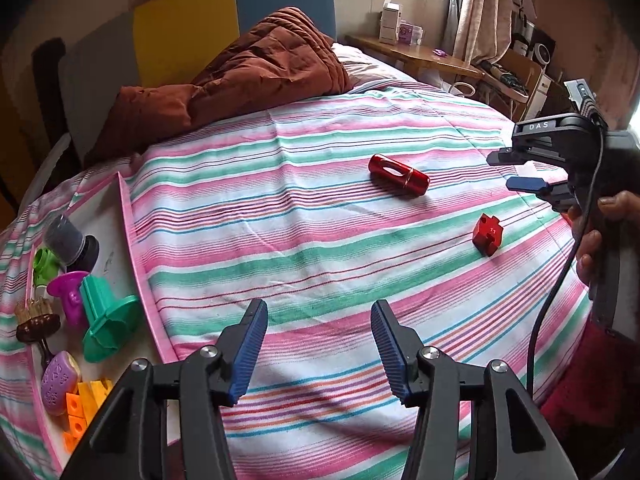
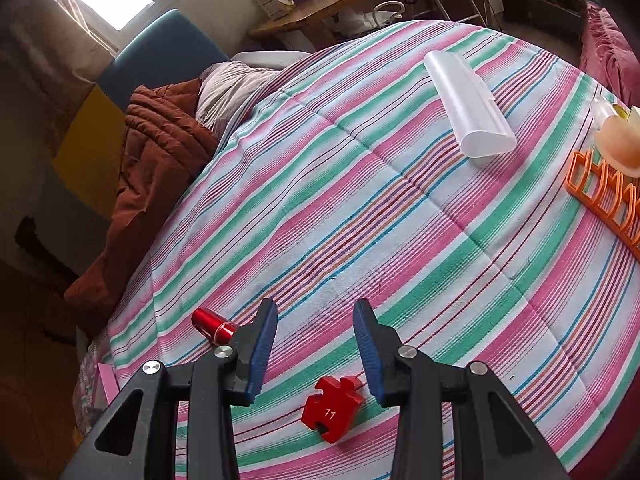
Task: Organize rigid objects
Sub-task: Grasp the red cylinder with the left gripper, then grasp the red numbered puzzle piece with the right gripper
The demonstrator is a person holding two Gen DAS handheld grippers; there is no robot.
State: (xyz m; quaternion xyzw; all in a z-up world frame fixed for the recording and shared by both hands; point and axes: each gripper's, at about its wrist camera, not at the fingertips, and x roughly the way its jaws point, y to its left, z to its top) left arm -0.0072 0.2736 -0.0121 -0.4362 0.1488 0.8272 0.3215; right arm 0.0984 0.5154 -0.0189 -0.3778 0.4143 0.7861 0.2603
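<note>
red block (image 2: 333,409): jigsaw-shaped piece flat on the bed, loose, just below and between the fingers of the right hand-held gripper (image 2: 316,352); likely the next pick.
block writing: white "11" on its top face.
red tube (image 1: 399,176): lies on its side on the bed, slot upward, thin band round its middle; apart from the block, not yet sorted.
right hand-held gripper: released, jaws apart with nothing between the pads, tilted down over the block; a hand (image 1: 592,236) grips its handle.
gripper writing: "DAS" on the black body in the left view.
left hand-held gripper (image 1: 318,348): released and empty, over bare bed between tray and red pieces.
tray (image 1: 132,216): pink-rimmed, at the bed's left edge; holds sorted pieces, among them a teal stamp (image 1: 106,320), a purple piece (image 1: 70,296) and orange blocks (image 1: 76,412). Judged to be the collecting place.
clear case (image 2: 468,104): far side of bed, unsorted.
orange rack (image 2: 604,196): right edge of bed, a pale round thing on it.
bed (image 1: 320,240): striped cover serves as work surface.
box labels on the far counter: too small to read.
</note>
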